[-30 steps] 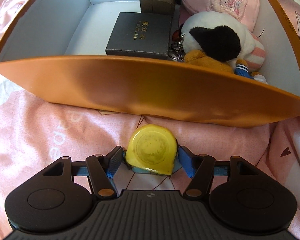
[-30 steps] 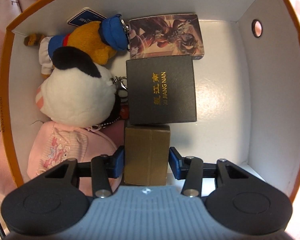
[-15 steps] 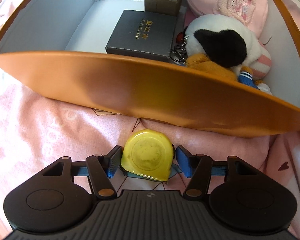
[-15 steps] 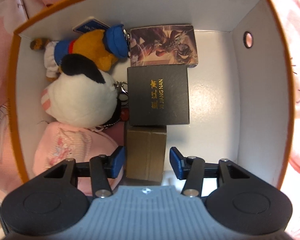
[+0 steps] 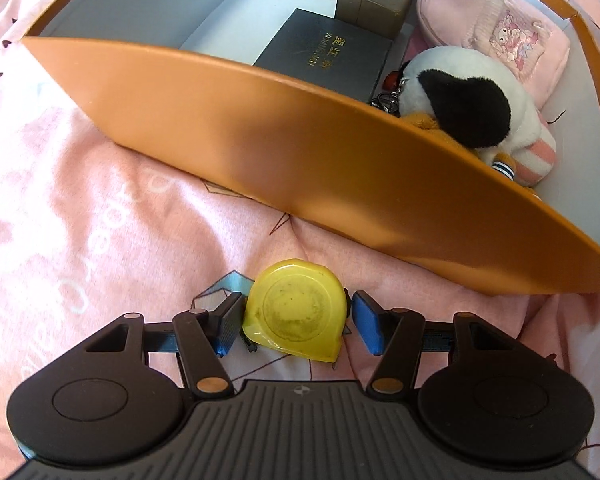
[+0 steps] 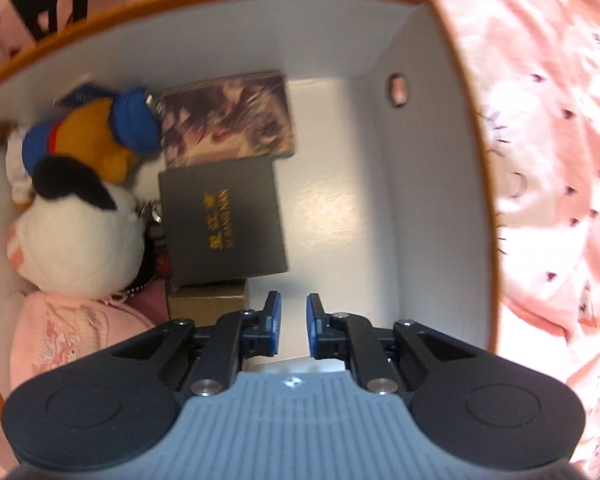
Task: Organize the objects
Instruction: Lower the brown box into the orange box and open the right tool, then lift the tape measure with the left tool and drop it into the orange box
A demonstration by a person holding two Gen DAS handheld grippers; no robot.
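Two grippers are at work around an orange box (image 5: 284, 152) that sits on a pink bedsheet (image 5: 60, 184). The left gripper (image 5: 296, 322) is low over the sheet just outside the box's near wall, its jaws spread around a yellow tape measure (image 5: 294, 310); the left pad looks to touch the case while the right pad stands a little apart, so no firm pinch shows. The right gripper (image 6: 293, 330) hangs over the box's white interior, jaws narrowly parted and holding nothing. Inside lie a black gift box (image 6: 222, 222) with gold lettering, a brown carton (image 6: 208, 304) just behind it, an illustrated card box (image 6: 228, 116), a black-and-white plush (image 6: 80, 240), a duck plush (image 6: 96, 136) and a pink pouch (image 6: 68, 340).
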